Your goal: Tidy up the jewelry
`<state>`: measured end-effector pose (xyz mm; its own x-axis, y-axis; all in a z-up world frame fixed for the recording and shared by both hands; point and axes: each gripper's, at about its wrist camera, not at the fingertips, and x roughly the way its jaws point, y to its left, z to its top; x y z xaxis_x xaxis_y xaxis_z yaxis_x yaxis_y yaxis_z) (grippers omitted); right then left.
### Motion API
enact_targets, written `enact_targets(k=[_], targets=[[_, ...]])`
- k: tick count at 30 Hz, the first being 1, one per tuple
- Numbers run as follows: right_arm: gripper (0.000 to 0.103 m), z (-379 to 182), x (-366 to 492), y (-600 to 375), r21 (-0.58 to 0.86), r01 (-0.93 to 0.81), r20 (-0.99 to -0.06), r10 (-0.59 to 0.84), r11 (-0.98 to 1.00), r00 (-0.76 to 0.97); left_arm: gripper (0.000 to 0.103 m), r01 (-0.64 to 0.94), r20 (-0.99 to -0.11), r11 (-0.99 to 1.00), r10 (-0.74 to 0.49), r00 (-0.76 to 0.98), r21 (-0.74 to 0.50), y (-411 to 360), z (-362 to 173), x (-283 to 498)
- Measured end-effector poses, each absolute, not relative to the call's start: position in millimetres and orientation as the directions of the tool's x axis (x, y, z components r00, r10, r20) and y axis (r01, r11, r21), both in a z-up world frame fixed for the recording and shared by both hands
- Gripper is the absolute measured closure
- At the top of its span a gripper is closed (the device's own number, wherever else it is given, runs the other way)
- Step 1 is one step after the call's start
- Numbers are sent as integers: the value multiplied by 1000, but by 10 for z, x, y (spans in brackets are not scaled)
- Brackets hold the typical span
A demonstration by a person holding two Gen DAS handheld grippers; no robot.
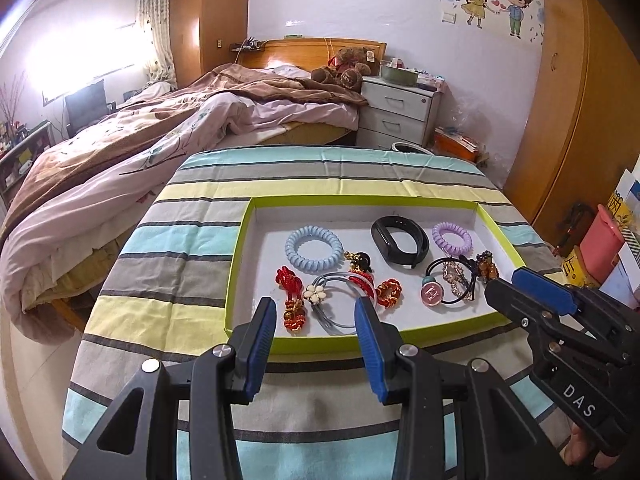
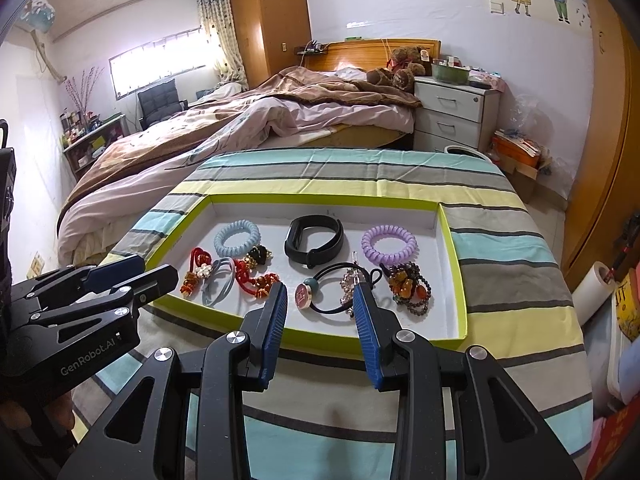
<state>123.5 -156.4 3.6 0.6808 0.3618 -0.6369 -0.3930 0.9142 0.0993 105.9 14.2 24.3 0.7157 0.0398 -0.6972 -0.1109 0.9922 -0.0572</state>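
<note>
A shallow white tray with a lime-green rim [image 1: 256, 264] [image 2: 460, 264] lies on a striped table. It holds a blue coil hair tie [image 1: 314, 249] [image 2: 237, 238], a black wristband [image 1: 400, 241] [image 2: 314, 240], a purple coil hair tie [image 1: 453, 237] [image 2: 389, 244], red knotted charms [image 1: 292, 300] [image 2: 256, 278], a grey flower hair tie [image 1: 332, 304] [image 2: 218, 282], a black hair tie with a pink H disc [image 1: 434, 292] [image 2: 320, 294] and a beaded bracelet [image 2: 412, 286]. My left gripper [image 1: 316, 312] [image 2: 138, 272] is open and empty above the tray's near edge. My right gripper [image 2: 320, 296] [image 1: 508, 280] is open and empty above the pink-disc hair tie.
The striped cloth [image 1: 192, 240] covers the table. A bed with quilts [image 1: 140, 152] stands behind at the left. A white drawer unit [image 1: 396, 112] stands at the back. Wooden wardrobes [image 1: 576, 100] and boxes [image 2: 624, 320] are at the right.
</note>
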Motion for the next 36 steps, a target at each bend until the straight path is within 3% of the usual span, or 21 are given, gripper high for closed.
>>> enact_targets(k=[36], targets=[[68,25,1245,-1576,103,-388,-637,360,916,681,62,-107,-698,993,43,715,-48,114,243,1040]])
